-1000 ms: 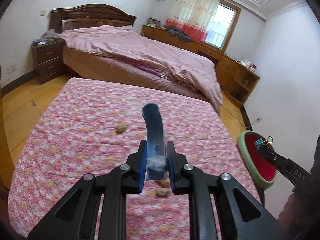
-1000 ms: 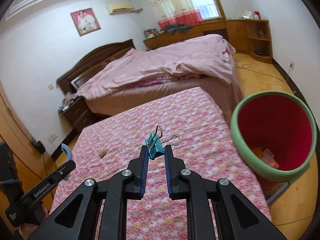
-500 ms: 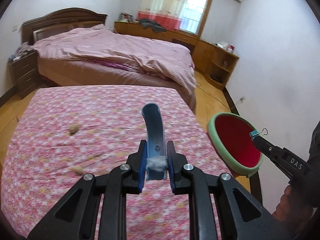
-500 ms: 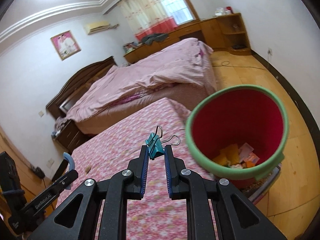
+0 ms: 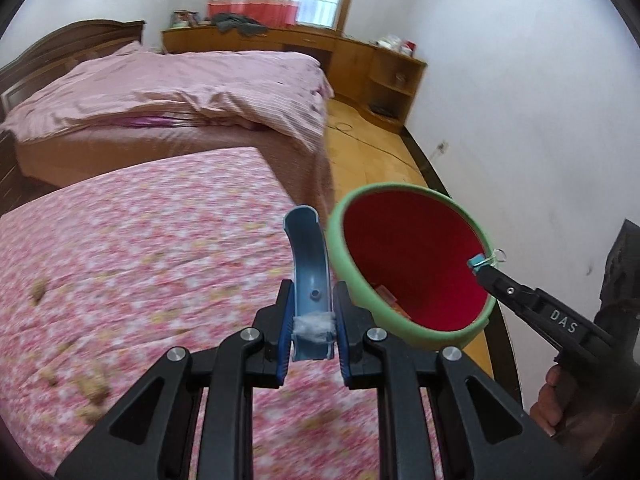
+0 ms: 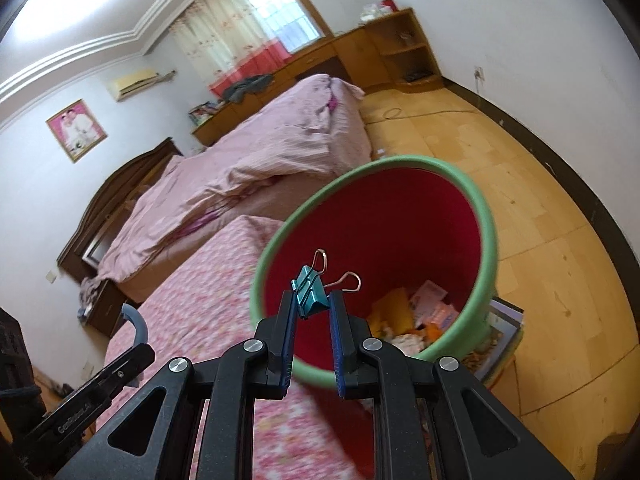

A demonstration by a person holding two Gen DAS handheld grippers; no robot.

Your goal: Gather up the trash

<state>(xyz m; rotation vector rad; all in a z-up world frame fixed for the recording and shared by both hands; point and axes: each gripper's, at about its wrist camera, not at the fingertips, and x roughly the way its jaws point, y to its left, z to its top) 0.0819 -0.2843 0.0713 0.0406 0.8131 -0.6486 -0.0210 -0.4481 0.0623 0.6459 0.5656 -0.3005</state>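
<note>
Left gripper (image 5: 311, 332): clamped on a curved blue plastic strip (image 5: 309, 256) with a tuft of white fluff (image 5: 313, 323) caught between the pads, held above the pink floral bedspread (image 5: 140, 248) just beside the bin's green rim. Right gripper (image 6: 313, 312): closed on a teal binder clip (image 6: 309, 291) (wire handles splayed upward), poised over the mouth of the red waste bin (image 6: 400, 220), which stands on the wooden floor (image 6: 540, 280) beside the bed and holds paper scraps (image 6: 420, 312) at its bottom. Brown crumbs (image 5: 90, 390) scattered on the bedspread, blurred.
</note>
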